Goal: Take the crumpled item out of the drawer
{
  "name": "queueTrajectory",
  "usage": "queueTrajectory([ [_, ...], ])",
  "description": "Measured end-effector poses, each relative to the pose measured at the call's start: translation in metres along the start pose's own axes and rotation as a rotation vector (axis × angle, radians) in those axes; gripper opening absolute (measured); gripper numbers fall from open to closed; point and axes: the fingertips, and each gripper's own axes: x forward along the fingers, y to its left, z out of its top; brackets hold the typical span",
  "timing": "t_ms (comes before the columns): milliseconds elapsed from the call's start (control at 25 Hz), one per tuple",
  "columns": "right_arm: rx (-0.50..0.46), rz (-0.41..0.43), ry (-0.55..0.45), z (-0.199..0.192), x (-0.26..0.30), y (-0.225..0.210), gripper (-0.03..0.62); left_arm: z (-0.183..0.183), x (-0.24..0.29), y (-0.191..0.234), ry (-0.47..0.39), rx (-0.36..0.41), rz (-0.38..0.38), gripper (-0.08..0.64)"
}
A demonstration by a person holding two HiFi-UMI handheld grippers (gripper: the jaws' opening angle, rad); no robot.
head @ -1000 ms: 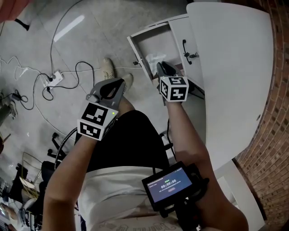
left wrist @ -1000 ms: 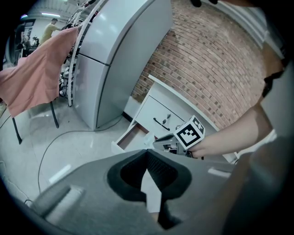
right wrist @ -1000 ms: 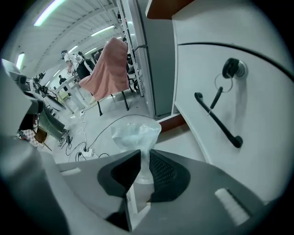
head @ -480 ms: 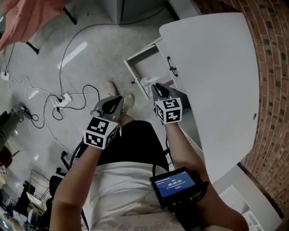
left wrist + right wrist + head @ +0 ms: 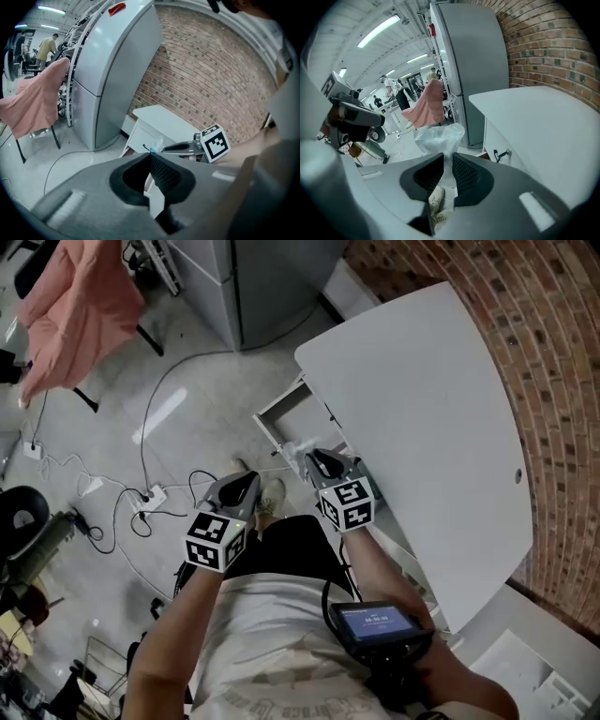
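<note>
Crumpled bag gripped in my right tongs

My right gripper [image 5: 447, 157] pinches the crumpled plastic bag [image 5: 438, 136] just off the desk [image 5: 422, 418] edge, beside its open drawer [image 5: 281, 420]. My left gripper [image 5: 151, 157] is closed and empty.

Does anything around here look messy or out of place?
Mildly: the drawer under the white table stands open, loose cables sprawl across the floor, and the right gripper pinches a crumpled clear plastic bag.
</note>
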Motion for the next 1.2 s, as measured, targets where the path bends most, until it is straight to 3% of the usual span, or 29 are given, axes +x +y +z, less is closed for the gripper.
queueTrajectory([
  [720,-0.046,-0.004,-0.223,0.097,-0.095,0.017,0.064,0.067,-0.053,-0.022,-0.084,0.092,-0.019,0.003],
  [1200,-0.073,-0.022,-0.306,0.118,-0.153,0.009,0.063,0.1,-0.056,-0.054,-0.111,0.169,-0.057,0.003],
])
